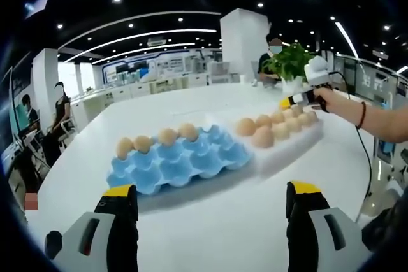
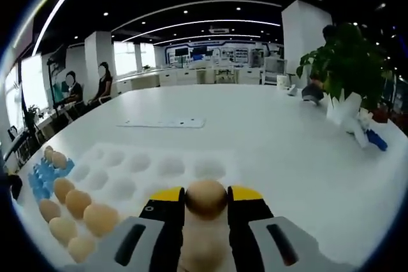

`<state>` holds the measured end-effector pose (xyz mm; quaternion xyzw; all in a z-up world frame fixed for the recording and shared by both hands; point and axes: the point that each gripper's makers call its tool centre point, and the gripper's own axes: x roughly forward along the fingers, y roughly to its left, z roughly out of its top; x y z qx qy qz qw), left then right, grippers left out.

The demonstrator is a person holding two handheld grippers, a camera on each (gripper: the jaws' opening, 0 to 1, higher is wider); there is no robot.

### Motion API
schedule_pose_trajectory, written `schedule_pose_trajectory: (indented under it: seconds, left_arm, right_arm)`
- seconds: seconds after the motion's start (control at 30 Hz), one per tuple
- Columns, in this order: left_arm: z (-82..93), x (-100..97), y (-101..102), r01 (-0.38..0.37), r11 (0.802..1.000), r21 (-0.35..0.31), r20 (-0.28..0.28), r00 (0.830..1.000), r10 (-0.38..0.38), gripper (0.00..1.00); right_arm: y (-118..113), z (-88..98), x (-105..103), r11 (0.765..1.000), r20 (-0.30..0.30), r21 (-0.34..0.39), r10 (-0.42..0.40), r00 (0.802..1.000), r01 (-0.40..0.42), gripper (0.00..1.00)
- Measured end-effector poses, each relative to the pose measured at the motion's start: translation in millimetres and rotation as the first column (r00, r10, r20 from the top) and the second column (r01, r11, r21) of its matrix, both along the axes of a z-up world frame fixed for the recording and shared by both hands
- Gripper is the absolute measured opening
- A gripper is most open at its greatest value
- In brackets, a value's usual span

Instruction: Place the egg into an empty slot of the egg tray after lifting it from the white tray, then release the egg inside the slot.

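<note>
Egg (image 2: 205,199) clamped in right hand-held gripper (image 2: 205,203) above white tray (image 2: 159,167); blue egg tray (image 2: 46,176) lies far left; left hand-held gripper (image 1: 210,199) spread apart, empty.

Big glossy white table (image 1: 210,234) here, curved along its far edge. Sitting right on it: a bright blue moulded egg tray (image 1: 182,160) and a flat white foam tray with round dimples (image 1: 290,144), the two just beside each other. Further back there's a leafy green plant in a white pot (image 2: 341,71), plus a thin flat white strip (image 2: 162,122) lying well apart from the trays.
</note>
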<state>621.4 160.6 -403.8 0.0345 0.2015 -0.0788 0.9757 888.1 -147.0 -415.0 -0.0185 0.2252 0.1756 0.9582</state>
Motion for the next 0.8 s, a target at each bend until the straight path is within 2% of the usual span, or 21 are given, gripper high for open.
schedule_pose_trajectory:
  seconds: [0.23, 0.3, 0.57, 0.8]
  left_arm:
    - [-0.7, -1.3, 0.3, 0.001, 1.0, 0.001, 0.0, 1.0, -0.001, 0.99]
    - [-0.7, -1.6, 0.6, -0.001, 1.0, -0.004, 0.002, 1.0, 0.001, 0.99]
    - [-4.5, -2.8, -0.7, 0.005, 1.0, 0.002, -0.008, 1.0, -0.005, 0.99]
    - [-3.9, -4.0, -2.2, 0.007, 1.0, 0.006, -0.009, 1.0, -0.007, 0.99]
  right_arm:
    - [-1.1, 6.4, -1.4, 1.0, 0.011, 0.007, -0.006, 1.0, 0.006, 0.27]
    - [-1.3, 7.7, -3.4, 1.0, 0.021, -0.016, -0.003, 1.0, 0.004, 0.27]
    - [3.8, 11.9, -8.4, 0.999, 0.036, -0.031, 0.012, 0.999, -0.011, 0.27]
    - [10.1, 19.4, -7.1, 1.0, 0.045, -0.014, 0.022, 0.999, -0.021, 0.27]
